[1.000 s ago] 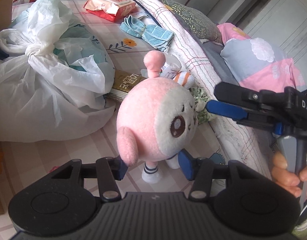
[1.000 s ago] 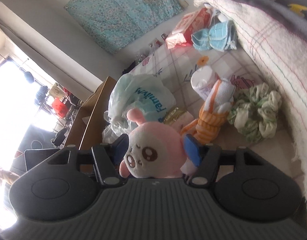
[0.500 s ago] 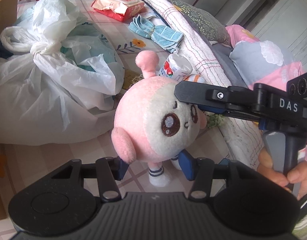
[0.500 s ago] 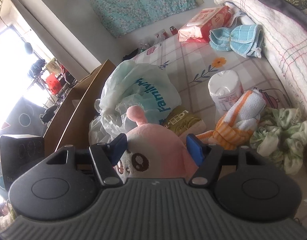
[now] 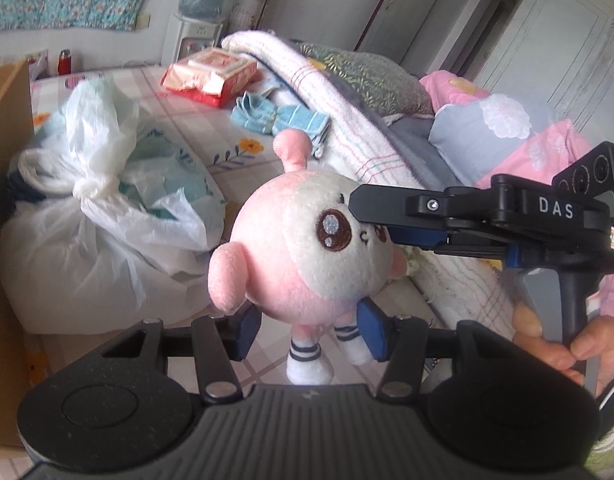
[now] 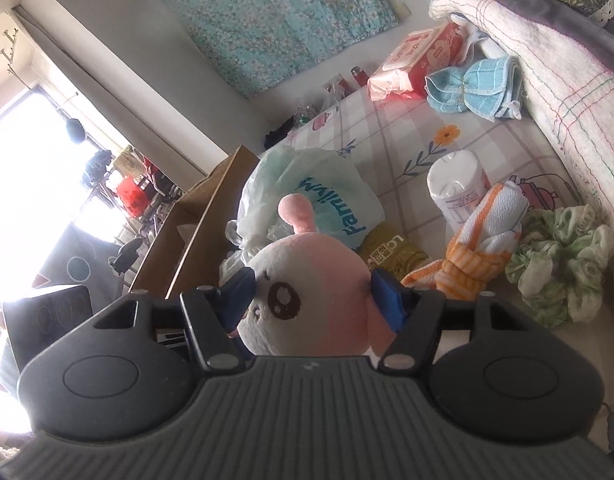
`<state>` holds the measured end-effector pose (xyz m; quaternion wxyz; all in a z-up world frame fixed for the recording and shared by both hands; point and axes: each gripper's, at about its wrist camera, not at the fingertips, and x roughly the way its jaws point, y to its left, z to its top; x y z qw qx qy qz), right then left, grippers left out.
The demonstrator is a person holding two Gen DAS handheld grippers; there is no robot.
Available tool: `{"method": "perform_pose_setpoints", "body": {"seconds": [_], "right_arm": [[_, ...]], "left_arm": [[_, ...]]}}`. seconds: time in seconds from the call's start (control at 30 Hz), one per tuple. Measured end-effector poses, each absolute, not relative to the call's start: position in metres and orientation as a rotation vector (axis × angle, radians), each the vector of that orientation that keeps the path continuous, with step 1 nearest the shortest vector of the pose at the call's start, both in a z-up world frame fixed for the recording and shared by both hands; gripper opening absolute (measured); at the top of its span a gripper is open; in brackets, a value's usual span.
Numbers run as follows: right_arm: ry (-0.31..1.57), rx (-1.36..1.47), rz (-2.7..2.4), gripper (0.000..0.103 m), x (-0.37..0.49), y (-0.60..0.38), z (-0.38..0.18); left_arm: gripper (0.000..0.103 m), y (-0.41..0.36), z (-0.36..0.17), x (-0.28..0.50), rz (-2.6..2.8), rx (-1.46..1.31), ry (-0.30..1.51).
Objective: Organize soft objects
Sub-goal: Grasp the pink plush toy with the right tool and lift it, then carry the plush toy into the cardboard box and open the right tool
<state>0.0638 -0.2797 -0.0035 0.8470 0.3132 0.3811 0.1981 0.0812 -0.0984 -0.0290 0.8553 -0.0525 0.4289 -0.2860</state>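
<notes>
Now you hold the round pink plush toy (image 5: 303, 248) above the checked sheet (image 5: 263, 160), clamped between both grippers.

Your left gripper (image 5: 307, 334) pinches its fuzzy lower body from the near side; your right gripper (image 6: 311, 290) reaches in level from the right, blue pads squeezing the soft head.

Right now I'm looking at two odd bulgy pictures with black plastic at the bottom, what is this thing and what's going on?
No robot here: a person holds a two-finger gripper in each hand, with a wide-angle camera on each looking along its fingers. The black plastic is the tool's own body. In the left camera's picture, the left gripper clamps the lower body of a pink plush toy, while the right gripper closes on its head. The right camera shows that same head between its blue pads. Behind lie a white plastic bag, a blue cloth, an orange striped cloth and a green scrunchie on a checked sheet.
</notes>
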Motion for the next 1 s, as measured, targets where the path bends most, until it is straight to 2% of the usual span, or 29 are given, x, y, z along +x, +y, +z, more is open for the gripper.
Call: {"method": "perform_pose_setpoints", "body": {"seconds": [0.3,0.57,0.77,1.0], "right_arm": [[0.707,0.615,0.512,0.064,0.073,-0.245,0.054],[0.681,0.529,0.738,0.064,0.134,-0.150,0.111],[0.785,0.518,0.898,0.065,0.200,-0.056,0.118],[1.011,0.488,0.936,0.065,0.259,0.045,0.079]], "left_arm": [[0.053,-0.058,0.030,0.065,-0.532,-0.122,0.757],[0.055,0.026,0.086,0.069,-0.318,-0.163,0.666],[0.057,0.091,0.100,0.088,-0.137,-0.176,0.684],[0.058,0.169,0.060,0.135,-0.037,-0.300,0.869]]}}
